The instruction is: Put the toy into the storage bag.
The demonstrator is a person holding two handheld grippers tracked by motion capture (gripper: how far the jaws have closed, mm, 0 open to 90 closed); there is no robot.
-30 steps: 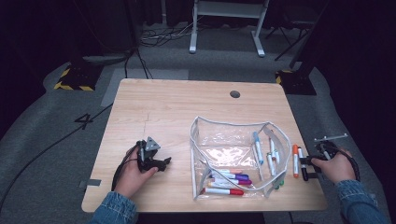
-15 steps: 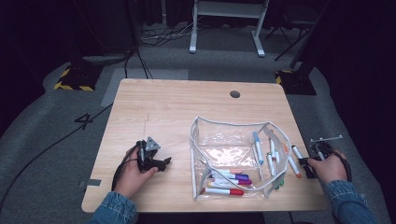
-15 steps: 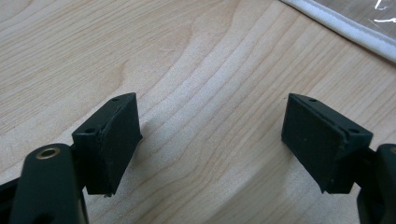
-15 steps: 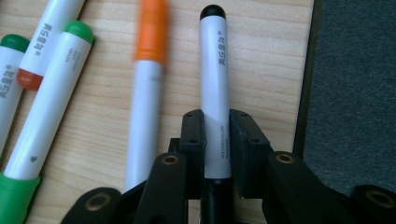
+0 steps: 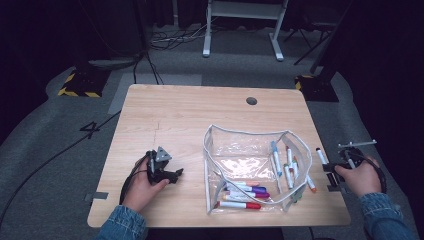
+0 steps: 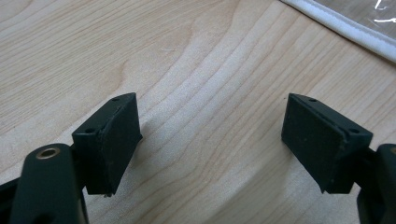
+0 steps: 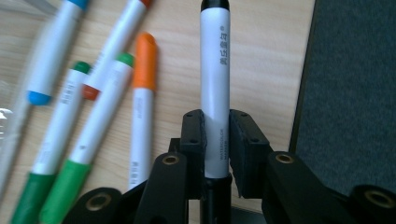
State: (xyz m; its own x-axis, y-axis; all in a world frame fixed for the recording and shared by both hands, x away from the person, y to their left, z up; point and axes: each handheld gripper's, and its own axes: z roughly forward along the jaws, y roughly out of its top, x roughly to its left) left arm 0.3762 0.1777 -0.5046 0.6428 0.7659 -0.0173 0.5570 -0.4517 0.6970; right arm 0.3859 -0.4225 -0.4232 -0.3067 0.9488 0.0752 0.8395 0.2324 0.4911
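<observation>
The right gripper [image 7: 216,140], at the right edge of the high view, has just been closing its jaws and now clamps a black-capped white marker [image 7: 215,93] between its pads; in the right gripper view the marker stands up the middle of the frame, its cap at the top edge. It is held near the right edge of the wooden table [image 5: 190,115], with dark grey floor [image 7: 350,93] directly to its right. To its left in the right gripper view lie an orange-capped marker [image 7: 142,107], two green-ended markers [image 7: 93,135] and a blue-capped marker [image 7: 51,60], close together beside the held one. In the high view a clear zip pouch [image 5: 250,150] occupies the lower middle of the frame with more markers inside, its right wall just left of the held marker. The left gripper [image 6: 210,140] rests at the lower left of the high view, jaws apart with bare wood between them; the pouch's white edge [image 6: 345,28] crosses the upper right corner of the left gripper view. The upper half of the table is open, apart from a small round hole [image 5: 251,100]
</observation>
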